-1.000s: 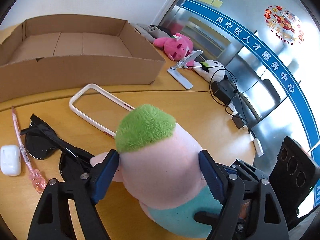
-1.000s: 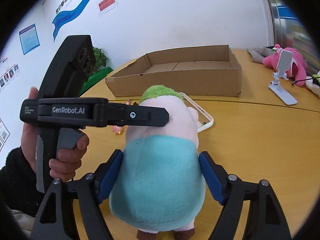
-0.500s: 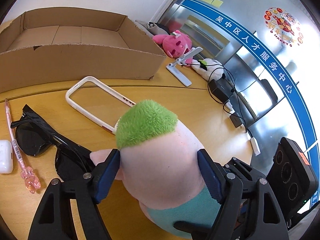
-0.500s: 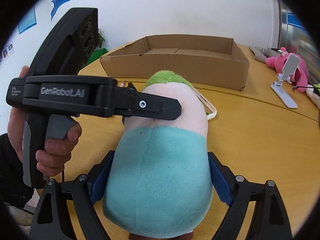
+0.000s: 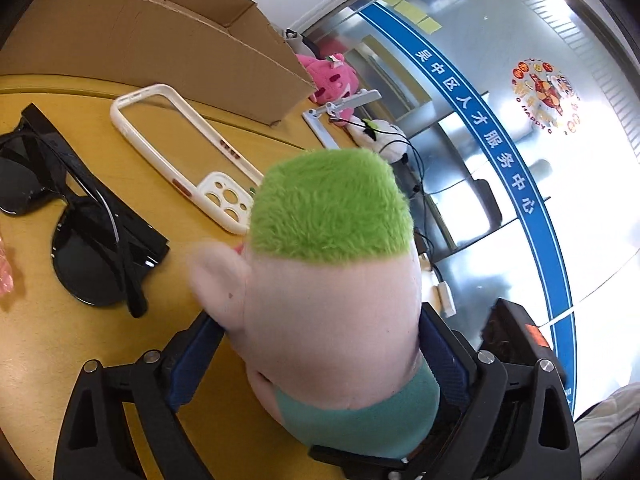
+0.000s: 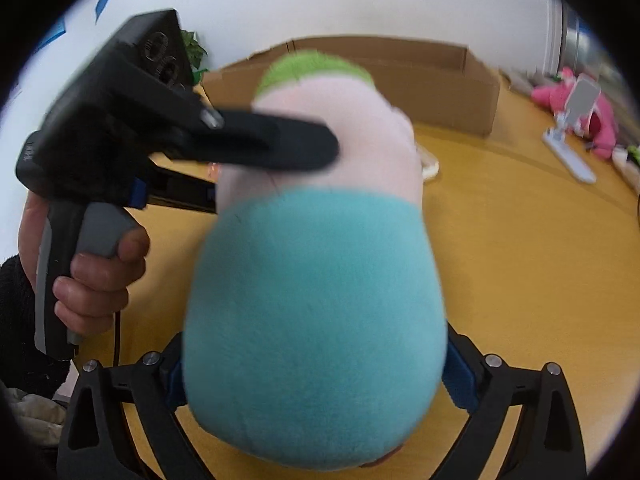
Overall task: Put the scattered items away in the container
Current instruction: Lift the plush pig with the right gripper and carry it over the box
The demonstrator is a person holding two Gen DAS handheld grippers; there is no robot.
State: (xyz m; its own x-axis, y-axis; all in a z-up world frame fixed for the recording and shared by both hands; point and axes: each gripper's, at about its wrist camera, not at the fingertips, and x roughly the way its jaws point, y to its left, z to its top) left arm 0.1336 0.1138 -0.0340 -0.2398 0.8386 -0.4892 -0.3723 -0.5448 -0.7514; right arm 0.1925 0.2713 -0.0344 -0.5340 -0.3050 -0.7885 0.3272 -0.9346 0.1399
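Observation:
A pink plush doll point(image 5: 332, 300) with green hair and teal trousers fills both views. My left gripper point(image 5: 320, 356) is shut on its pink upper body. My right gripper point(image 6: 316, 372) is shut on its teal lower half point(image 6: 316, 320). The doll is held above the wooden table. The open cardboard box point(image 5: 160, 40) stands beyond it, also in the right wrist view point(image 6: 472, 76). Black sunglasses point(image 5: 76, 232) and a white phone case point(image 5: 180, 152) lie on the table left of the doll.
A pink item point(image 5: 6, 276) lies at the left edge. A pink plush toy point(image 5: 332, 80), a white phone stand point(image 5: 332, 116) and cables with chargers point(image 5: 416, 184) sit at the table's far right. The left tool and hand point(image 6: 100, 240) are left of the doll.
Both grippers have lifted the doll off the table and carried it closer to the box. The sunglasses and phone case now appear nearer and lower in the left wrist view.

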